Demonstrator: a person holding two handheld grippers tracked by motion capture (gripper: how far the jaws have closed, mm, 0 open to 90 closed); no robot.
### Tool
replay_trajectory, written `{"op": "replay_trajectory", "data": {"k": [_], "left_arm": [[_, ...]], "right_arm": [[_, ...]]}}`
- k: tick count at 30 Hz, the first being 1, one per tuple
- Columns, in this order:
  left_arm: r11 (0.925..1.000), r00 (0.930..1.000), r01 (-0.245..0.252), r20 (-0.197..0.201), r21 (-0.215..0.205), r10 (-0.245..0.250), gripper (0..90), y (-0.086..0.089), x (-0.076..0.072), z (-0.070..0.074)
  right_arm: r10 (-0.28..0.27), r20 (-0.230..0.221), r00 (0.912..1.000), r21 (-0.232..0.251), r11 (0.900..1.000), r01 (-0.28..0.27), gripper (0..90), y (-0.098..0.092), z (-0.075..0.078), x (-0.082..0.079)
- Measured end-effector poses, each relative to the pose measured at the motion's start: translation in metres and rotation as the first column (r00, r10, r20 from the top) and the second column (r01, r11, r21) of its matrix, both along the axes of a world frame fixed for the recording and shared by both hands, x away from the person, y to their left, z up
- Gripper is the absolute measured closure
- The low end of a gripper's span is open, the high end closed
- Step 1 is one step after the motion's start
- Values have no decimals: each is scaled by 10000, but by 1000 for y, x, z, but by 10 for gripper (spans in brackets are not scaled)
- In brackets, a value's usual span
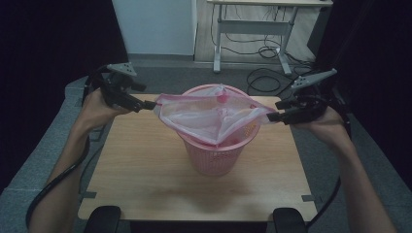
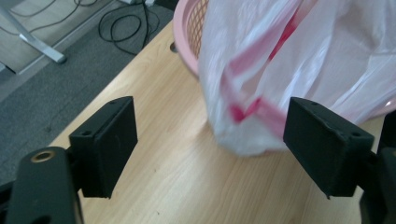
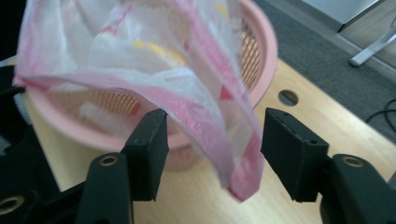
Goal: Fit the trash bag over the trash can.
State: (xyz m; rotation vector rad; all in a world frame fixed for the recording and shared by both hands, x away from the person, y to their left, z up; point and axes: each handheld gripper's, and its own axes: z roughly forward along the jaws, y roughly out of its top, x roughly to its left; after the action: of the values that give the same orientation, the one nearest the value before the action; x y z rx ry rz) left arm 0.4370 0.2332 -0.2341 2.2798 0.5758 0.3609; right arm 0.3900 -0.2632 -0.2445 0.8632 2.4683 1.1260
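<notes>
Both bag [image 1: 214, 116] corners between open jaws

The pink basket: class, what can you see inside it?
A pink-trimmed plastic bag hangs into the pink basket, its rim stretched above the opening. Through the thin plastic, yellowish and pale shapes show, too blurred to name. The basket's bottom is covered.

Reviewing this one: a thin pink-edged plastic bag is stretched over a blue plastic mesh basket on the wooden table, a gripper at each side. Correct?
Not quite. The plastic mesh basket is pink, not blue, as the high view shows. The rest holds: the thin pink-edged plastic bag is stretched over it on the wooden table, with the left gripper and right gripper at its sides.
</notes>
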Motion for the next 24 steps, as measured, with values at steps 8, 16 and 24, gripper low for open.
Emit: {"op": "replay_trajectory", "data": {"k": [8, 16, 24], "left_arm": [[9979, 9992, 342, 165, 547, -351, 174, -40, 10, 7], [9968, 9992, 344, 162, 716, -356, 193, -52, 20, 2], [9975, 9999, 133, -100, 693, -126, 220, -65, 39, -10]], "right_arm": [[-117, 255, 9996, 155, 9998, 113, 364, 21, 21, 22], [189, 17, 9998, -189, 9996, -189, 356, 23, 30, 20], [-344, -126, 9993, -482, 9983, 337, 300, 39, 12, 46]]}}
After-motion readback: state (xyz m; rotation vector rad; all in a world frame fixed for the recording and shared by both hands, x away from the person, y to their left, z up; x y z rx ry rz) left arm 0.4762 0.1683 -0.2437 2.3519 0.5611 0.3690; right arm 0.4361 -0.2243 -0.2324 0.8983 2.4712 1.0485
